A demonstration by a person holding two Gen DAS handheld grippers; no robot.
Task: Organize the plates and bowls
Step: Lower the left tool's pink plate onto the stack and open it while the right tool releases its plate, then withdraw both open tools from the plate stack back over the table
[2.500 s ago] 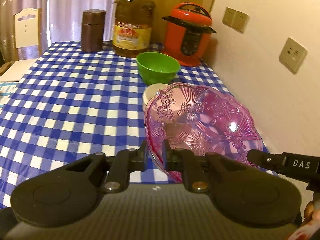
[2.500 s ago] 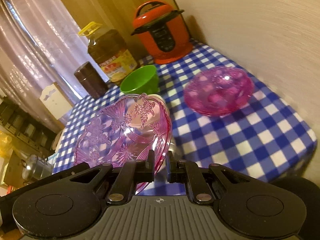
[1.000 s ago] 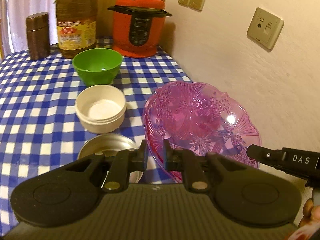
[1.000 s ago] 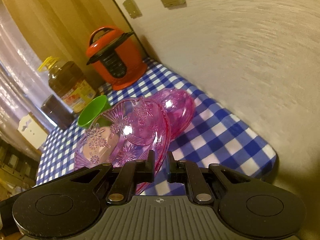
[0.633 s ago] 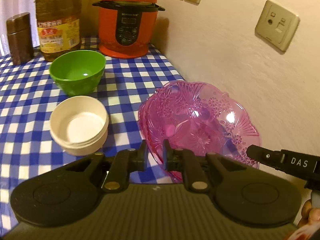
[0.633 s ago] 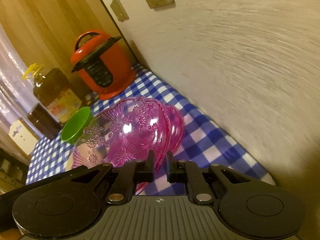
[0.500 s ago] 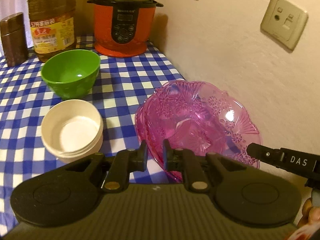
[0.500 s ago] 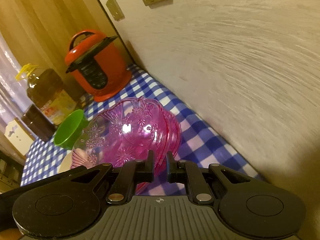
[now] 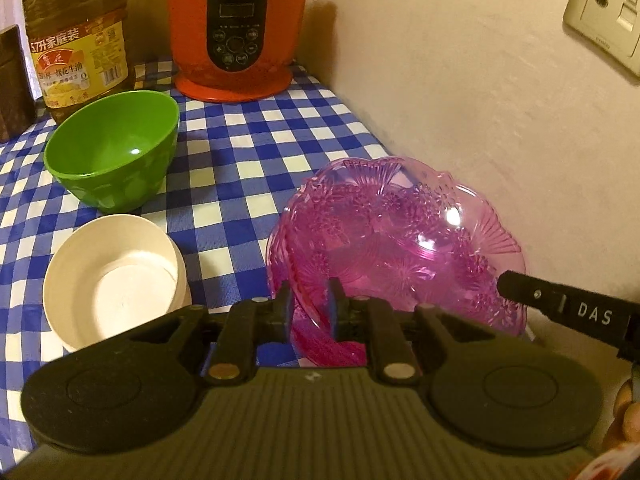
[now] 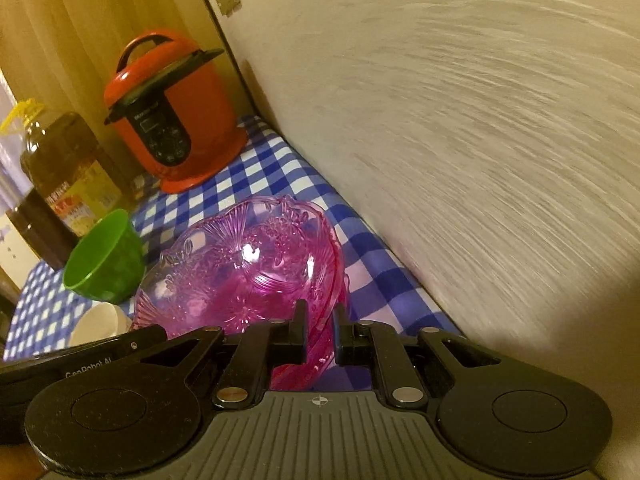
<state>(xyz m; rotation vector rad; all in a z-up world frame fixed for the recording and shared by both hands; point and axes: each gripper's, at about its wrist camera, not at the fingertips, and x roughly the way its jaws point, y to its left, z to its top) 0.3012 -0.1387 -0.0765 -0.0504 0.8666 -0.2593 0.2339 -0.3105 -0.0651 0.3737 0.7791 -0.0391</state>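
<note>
Table [image 9: 256,152] covered in glossy blue-and-white checked cloth, pushed against a rough plastered cream wall [image 9: 460,92] with a beige socket plate [image 9: 604,12]. Red-orange round pressure cooker [image 9: 236,28] at the back, black control panel with buttons and a small display; brand print on it too small to read. Beside it a big clear plastic oil bottle [image 9: 74,36], amber oil, yellow-red label with Chinese characters, "5.7" readable at the top; yellow handle cap shows in right wrist view. Dark brown cylinder [image 9: 12,80] at far left edge, partly cut off. Pink plate [image 9: 400,248]: translucent pressed plastic, scalloped rim, embossed flowers and fan ribs, sits near the wall at the table's near right part, nested on a second pink plate of the same kind whose rim edge shows underneath [image 10: 338,276]. Left gripper [image 9: 308,300] jaws nearly closed, pinching the near-left rim of the top pink plate; right gripper [image 10: 320,332] jaws likewise narrow, clamped on its opposite rim. Right gripper's black finger in left view reads "DAS"; left gripper's body in right view reads "GenRobot AI", partly hidden. Green bowl [image 9: 112,152], smooth glossy plastic, faceted outside, left of the plates. Cream bowl [image 9: 114,280], matte, round, straight-walled, in front of the green one.
</note>
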